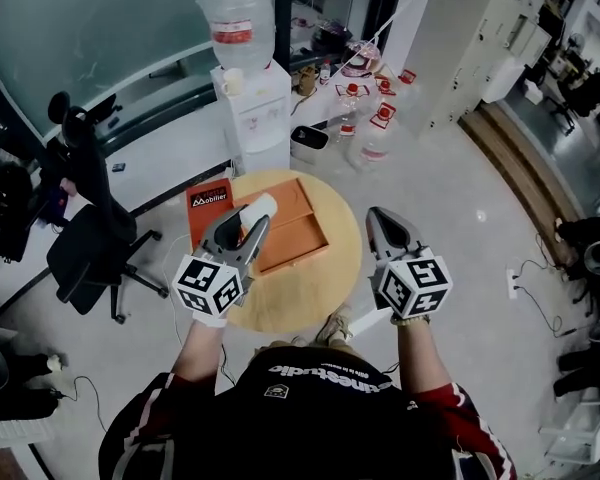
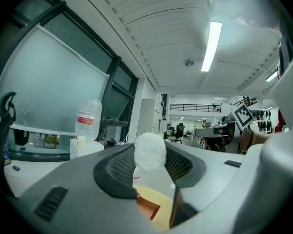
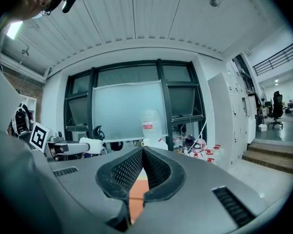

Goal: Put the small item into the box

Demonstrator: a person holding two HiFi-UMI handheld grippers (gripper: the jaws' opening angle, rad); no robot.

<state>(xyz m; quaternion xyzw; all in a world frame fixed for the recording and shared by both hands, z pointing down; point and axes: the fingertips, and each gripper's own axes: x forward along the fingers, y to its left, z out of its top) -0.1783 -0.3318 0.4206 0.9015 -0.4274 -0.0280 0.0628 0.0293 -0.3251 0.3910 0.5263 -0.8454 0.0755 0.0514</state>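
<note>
A small white bottle (image 1: 259, 208) with a rough white cap (image 2: 150, 149) sits between the jaws of my left gripper (image 1: 254, 219), which is shut on it. It hangs over the near left edge of the shallow orange box (image 1: 298, 224) on the round wooden table (image 1: 315, 293). My right gripper (image 1: 377, 215) hovers over the table's right edge with its jaws together and nothing in them; in the right gripper view its pads (image 3: 143, 165) touch. That view also shows the left gripper (image 3: 68, 147) with the white bottle (image 3: 92, 145).
A water dispenser (image 1: 252, 88) stands behind the table, with several water jugs (image 1: 370, 118) and a bin (image 1: 308, 142) on the floor to its right. An office chair (image 1: 92, 253) is at the left. An orange and black board (image 1: 208, 208) leans beside the table.
</note>
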